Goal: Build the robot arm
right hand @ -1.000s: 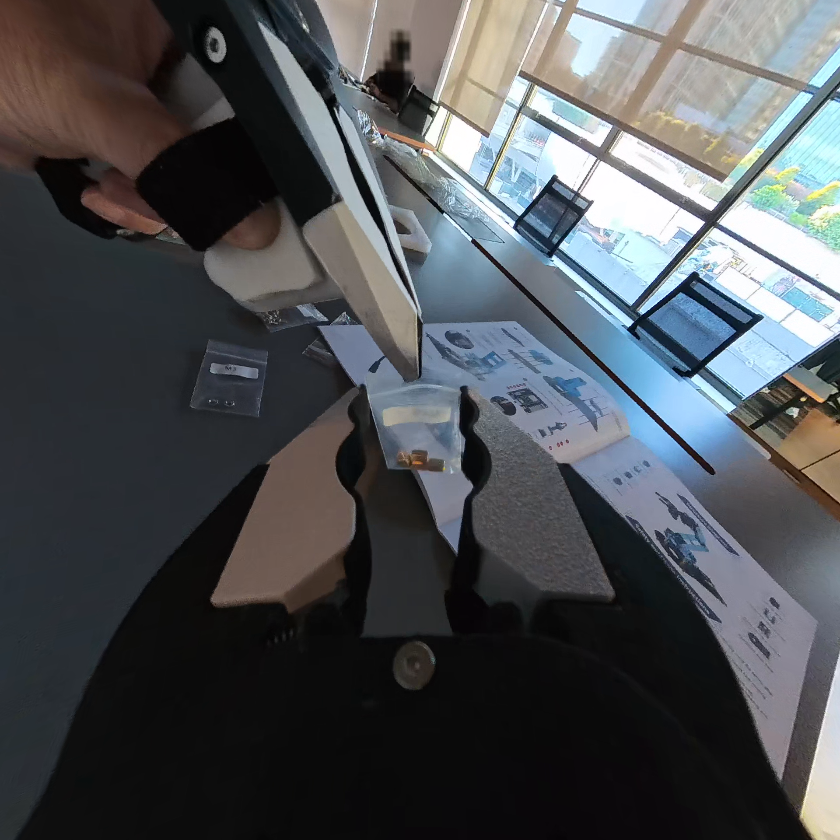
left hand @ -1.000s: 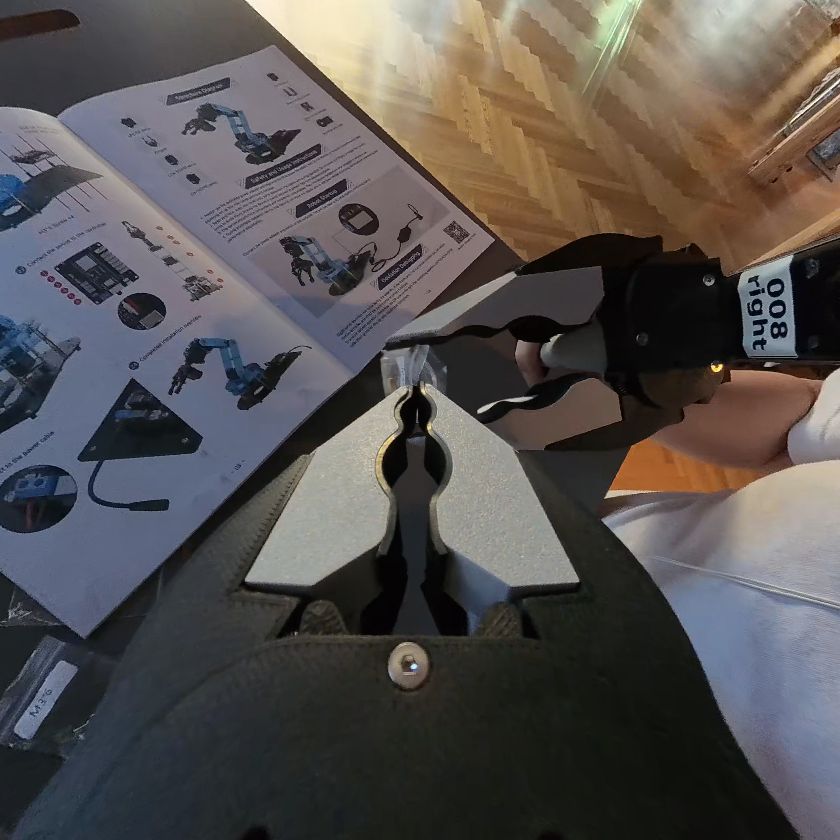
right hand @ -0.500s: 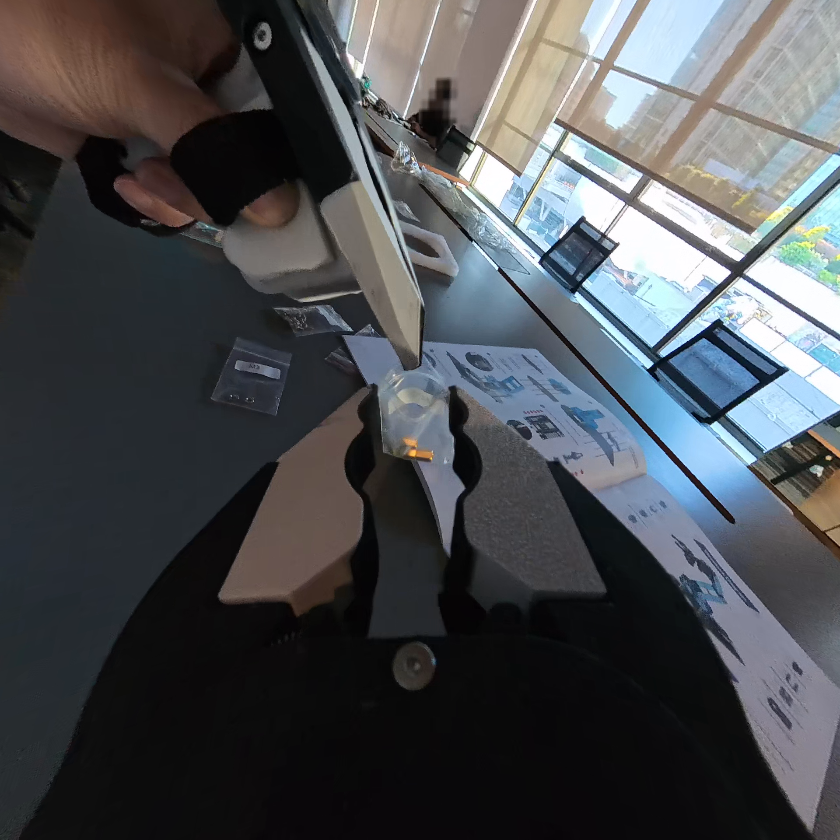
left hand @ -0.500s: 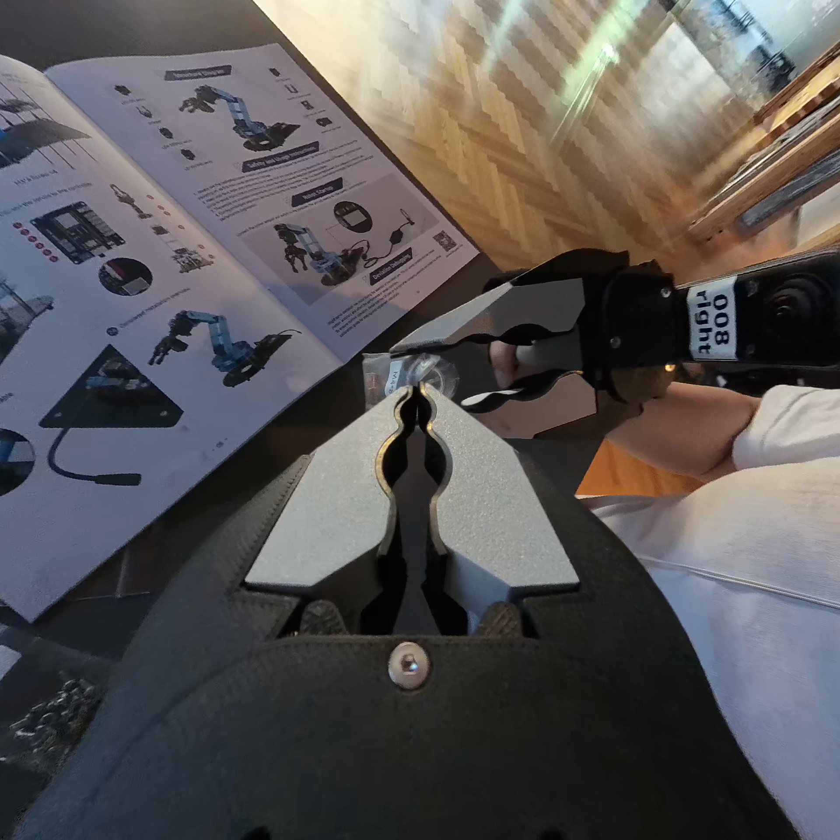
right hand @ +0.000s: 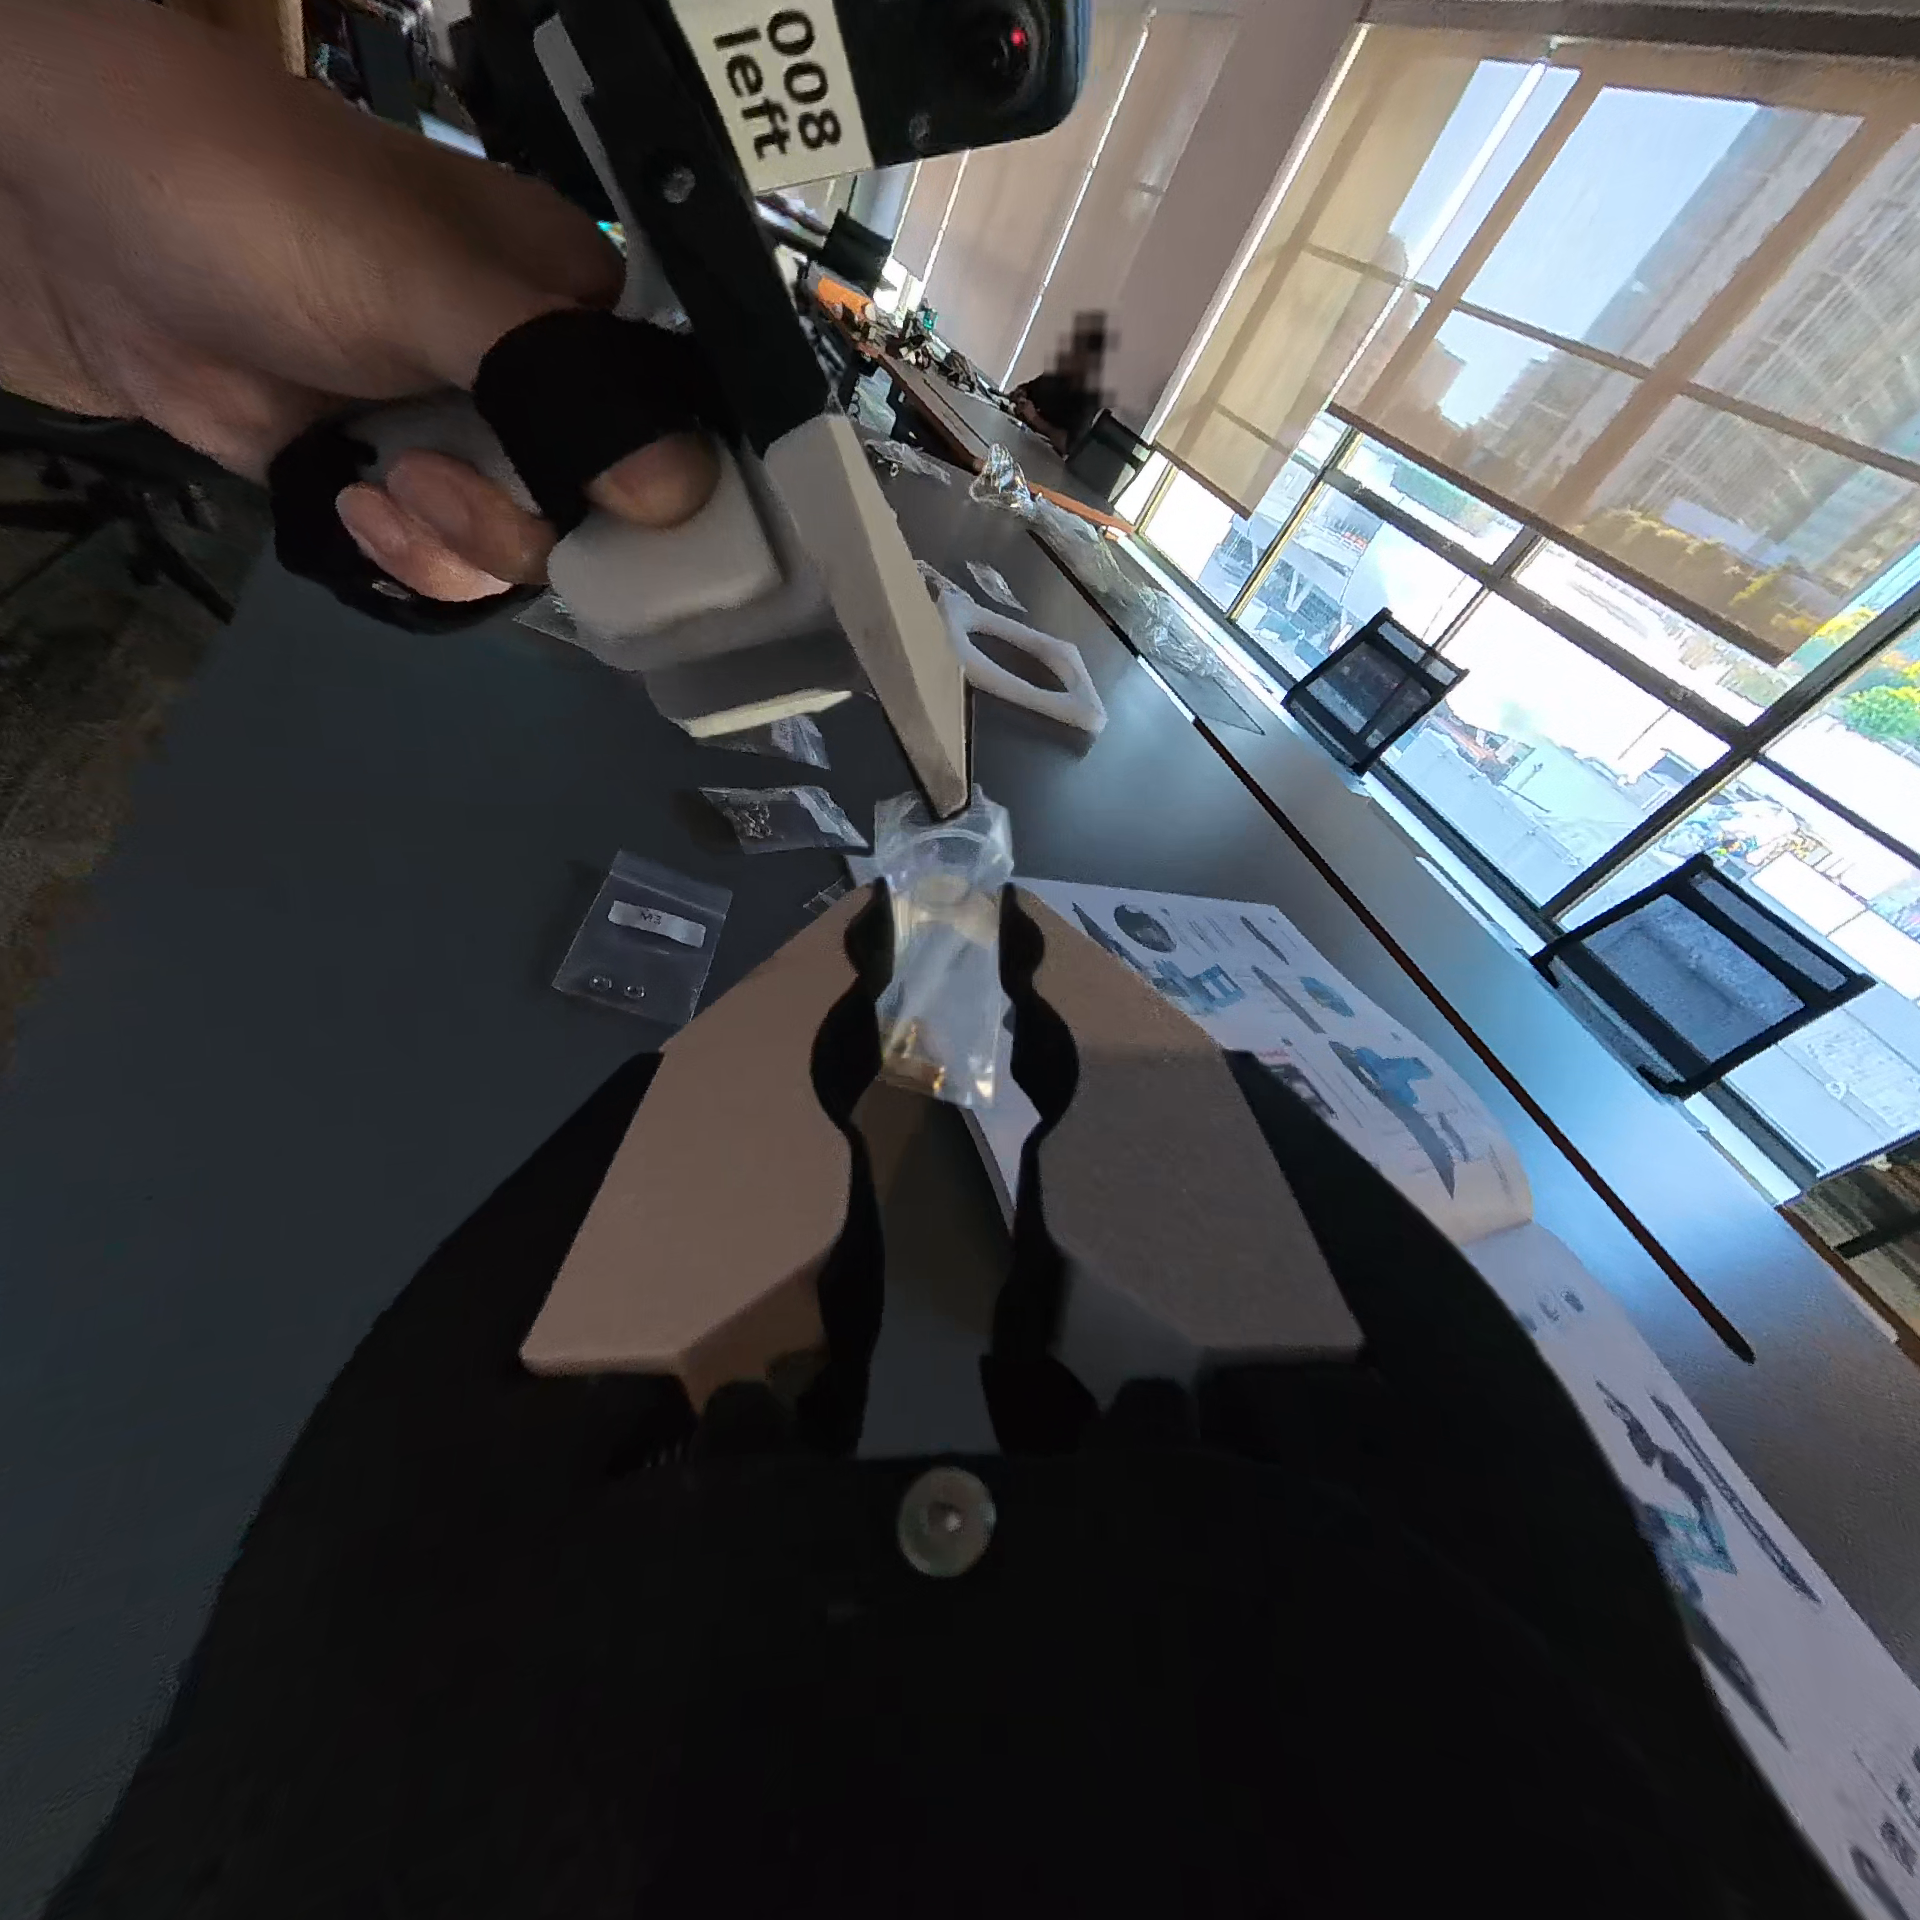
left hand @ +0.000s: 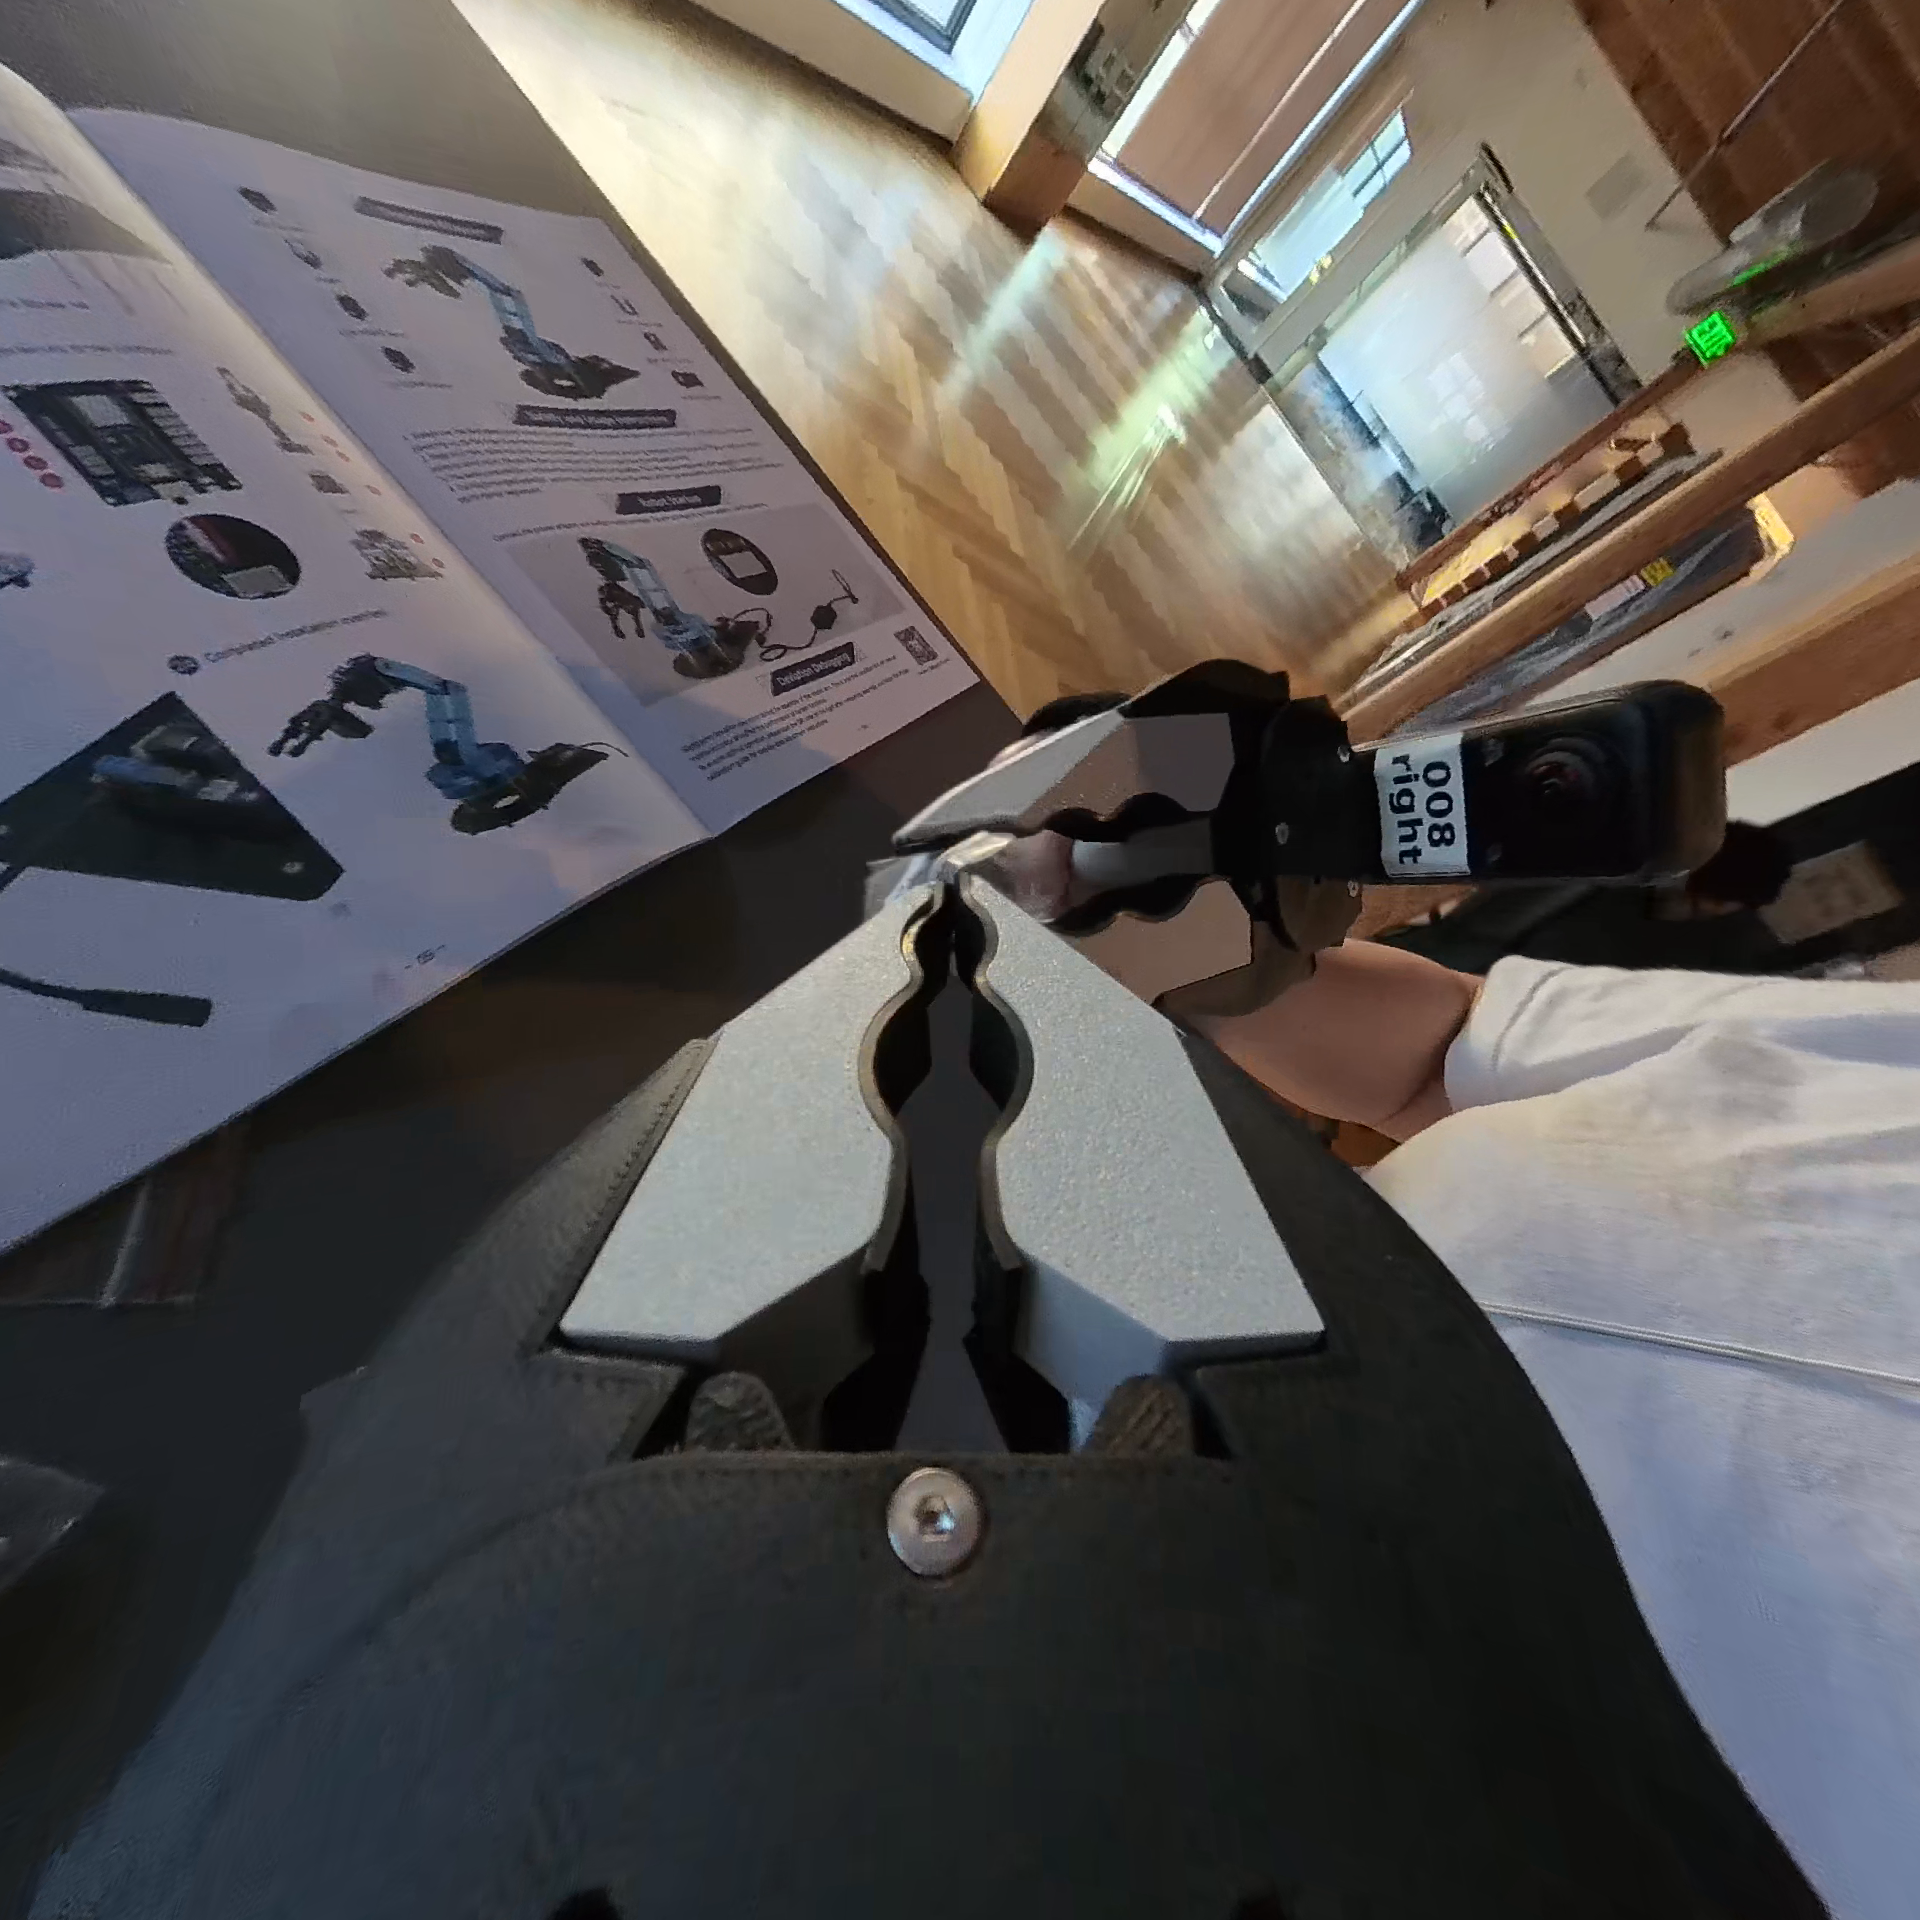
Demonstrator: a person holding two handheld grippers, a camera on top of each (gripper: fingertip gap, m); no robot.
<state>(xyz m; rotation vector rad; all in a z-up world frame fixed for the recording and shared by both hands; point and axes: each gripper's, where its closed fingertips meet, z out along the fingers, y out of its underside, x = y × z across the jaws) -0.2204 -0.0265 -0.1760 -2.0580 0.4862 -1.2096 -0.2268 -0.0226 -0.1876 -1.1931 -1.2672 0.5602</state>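
A small clear plastic bag (right hand: 940, 935) with little brass parts in it hangs in the air between both grippers. My left gripper (left hand: 954, 891) is shut on the bag's top edge; in the right wrist view its tip (right hand: 948, 802) comes down from above onto the bag. My right gripper (right hand: 945, 896) has its jaws drawn in against the bag's sides, and the bag is squeezed narrow between them. In the left wrist view the right gripper (left hand: 925, 844) meets my fingertips from the right, and only a sliver of the bag (left hand: 971, 854) shows.
An open instruction booklet (left hand: 364, 520) lies on the dark table (right hand: 312, 935), also seen in the right wrist view (right hand: 1299, 1018). Other small parts bags (right hand: 644, 935) (right hand: 779, 821) and a white foam piece (right hand: 1023, 675) lie beyond. A white sleeve (left hand: 1662, 1195) is at the right. My two grippers' fingertips are within a few centimetres of each other.
The right gripper's jaws have closed in on the bag, which went from flat and wide to crumpled and narrow. Both grippers have tilted and risen above the table.
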